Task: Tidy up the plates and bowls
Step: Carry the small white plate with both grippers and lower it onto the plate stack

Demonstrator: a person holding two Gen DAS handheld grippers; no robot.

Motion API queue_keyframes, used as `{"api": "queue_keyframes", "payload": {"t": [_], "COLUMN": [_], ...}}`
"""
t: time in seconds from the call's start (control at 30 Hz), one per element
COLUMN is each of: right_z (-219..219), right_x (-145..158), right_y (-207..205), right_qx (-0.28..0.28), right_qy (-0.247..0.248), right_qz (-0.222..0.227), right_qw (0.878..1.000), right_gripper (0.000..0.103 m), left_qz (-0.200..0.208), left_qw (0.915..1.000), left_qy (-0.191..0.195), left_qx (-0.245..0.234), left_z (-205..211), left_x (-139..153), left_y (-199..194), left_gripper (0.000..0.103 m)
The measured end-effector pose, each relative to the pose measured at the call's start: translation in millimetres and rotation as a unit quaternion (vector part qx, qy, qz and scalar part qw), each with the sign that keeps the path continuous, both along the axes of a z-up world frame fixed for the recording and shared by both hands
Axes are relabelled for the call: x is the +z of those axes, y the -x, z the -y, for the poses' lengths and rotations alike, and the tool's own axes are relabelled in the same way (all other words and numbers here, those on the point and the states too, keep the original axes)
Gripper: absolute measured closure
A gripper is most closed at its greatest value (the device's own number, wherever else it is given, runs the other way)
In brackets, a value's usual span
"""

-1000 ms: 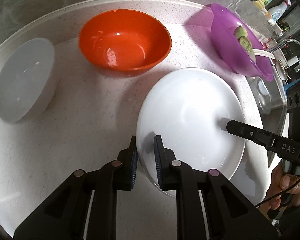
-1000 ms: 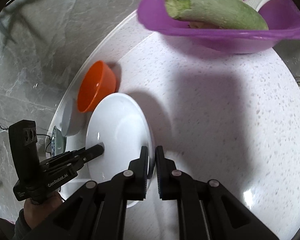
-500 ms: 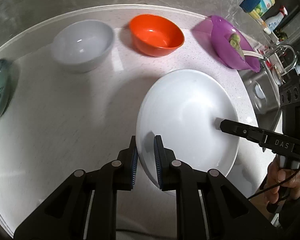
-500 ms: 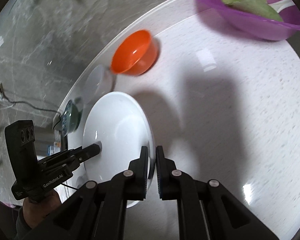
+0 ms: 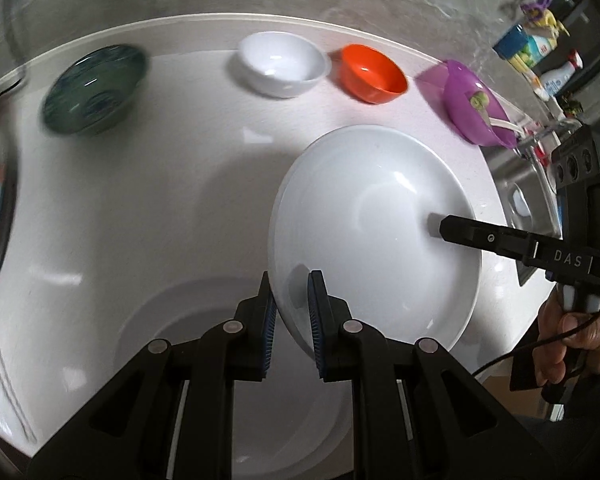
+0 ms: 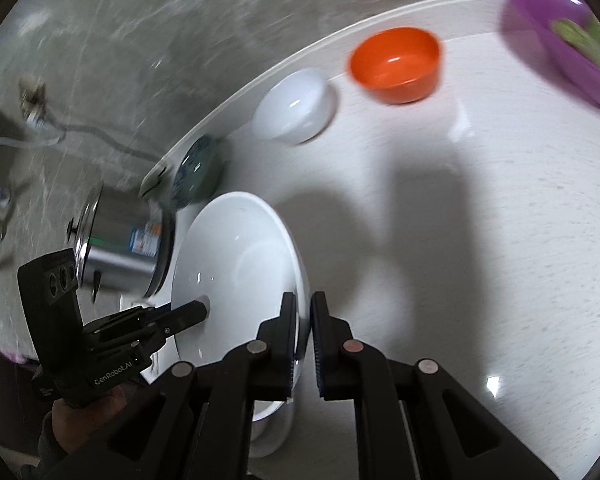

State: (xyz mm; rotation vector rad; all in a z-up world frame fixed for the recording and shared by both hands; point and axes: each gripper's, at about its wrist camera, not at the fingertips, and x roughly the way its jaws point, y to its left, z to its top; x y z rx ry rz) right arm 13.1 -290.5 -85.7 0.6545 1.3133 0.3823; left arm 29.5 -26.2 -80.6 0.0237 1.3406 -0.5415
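Note:
Both grippers hold one large white plate (image 5: 376, 216) above the counter. My left gripper (image 5: 292, 312) is shut on its near rim. My right gripper (image 6: 303, 336) is shut on the opposite rim of the plate (image 6: 236, 264). A second white plate (image 5: 236, 392) lies on the counter below the held one. At the back stand a dark green bowl (image 5: 94, 88), a white bowl (image 5: 280, 64) and an orange bowl (image 5: 372, 72). The same bowls show in the right wrist view: green bowl (image 6: 198, 170), white bowl (image 6: 296, 106), orange bowl (image 6: 396, 64).
A purple bowl (image 5: 476, 108) with green vegetables sits at the back right near the sink (image 5: 516, 200). A steel pot (image 6: 120, 240) stands at the counter's left end. Bottles (image 5: 540, 56) stand by the wall.
Both grippers have carried the white plate leftward and higher. The green bowl, the steel pot and a second white plate below have come into view.

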Motion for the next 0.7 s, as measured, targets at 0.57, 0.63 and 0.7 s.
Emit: {"api": "queue_keyframes", "payload": {"t": [0.57,0.63,0.7], "right_z": [-120.5,-123.4,-126.5], "right_x": [-14.2,-22.0,-31.9], "right_y": [34.6,37.9,40.9], "right_qx": [0.114,0.117,0.125], "right_qy": [0.004,0.009,0.018], "right_qz": [-0.021,-0.027,-0.034], "right_qw": [0.993,0.993,0.991], "right_gripper": [0.093,0.093,0.093], "left_qz": [-0.033,-0.039,-0.040], "left_qw": [0.9950,0.9945,0.9944], "left_qy": [-0.003,-0.002,-0.005], "left_qx": [0.094,0.097,0.098], "left_z": [-139.9,-143.0,-145.0], "left_x": [-27.7,-37.3,-45.1], "left_y": [80.4,83.1,84.8], "left_gripper": [0.089,0.089,0.089]}}
